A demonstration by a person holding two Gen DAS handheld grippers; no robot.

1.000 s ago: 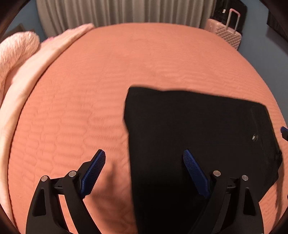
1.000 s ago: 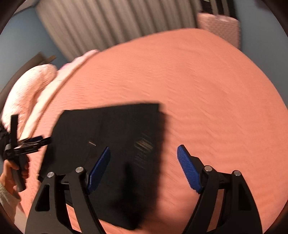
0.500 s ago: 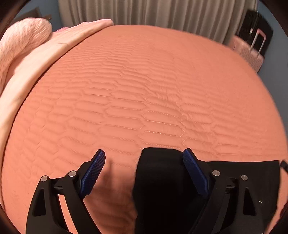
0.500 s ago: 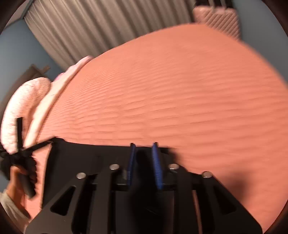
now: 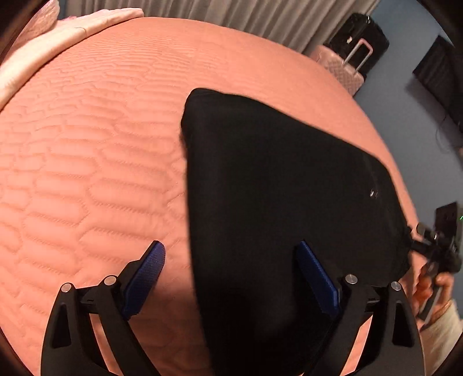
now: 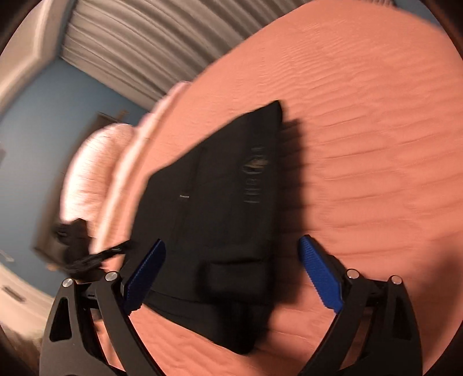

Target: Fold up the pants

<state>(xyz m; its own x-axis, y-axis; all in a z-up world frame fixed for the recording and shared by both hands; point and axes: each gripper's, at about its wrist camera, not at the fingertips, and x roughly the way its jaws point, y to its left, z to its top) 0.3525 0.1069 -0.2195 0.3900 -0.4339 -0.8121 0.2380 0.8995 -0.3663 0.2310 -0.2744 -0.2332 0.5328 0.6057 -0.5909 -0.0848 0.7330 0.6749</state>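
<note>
The black pants [image 5: 283, 196] lie folded into a flat rectangle on the orange quilted bedspread [image 5: 86, 162]. My left gripper [image 5: 231, 277] is open and empty, raised above the pants' near left edge. My right gripper [image 6: 231, 272] is open and empty, raised above the pants [image 6: 220, 202] at their other end; this view is blurred. The right gripper and hand show at the right edge of the left wrist view [image 5: 437, 248]. The left gripper shows as a dark blur in the right wrist view [image 6: 78, 248].
A pink blanket and pillows [image 5: 58, 31] lie at the bed's far left. A pink suitcase [image 5: 344, 69] and a black suitcase [image 5: 364, 37] stand by the grey curtains [image 5: 231, 14] beyond the bed. Blue wall and floor lie to the right.
The right gripper, shut half a second ago, has opened and lifted off the pants. Both grippers have pulled back and up, and the whole folded pants show again.
</note>
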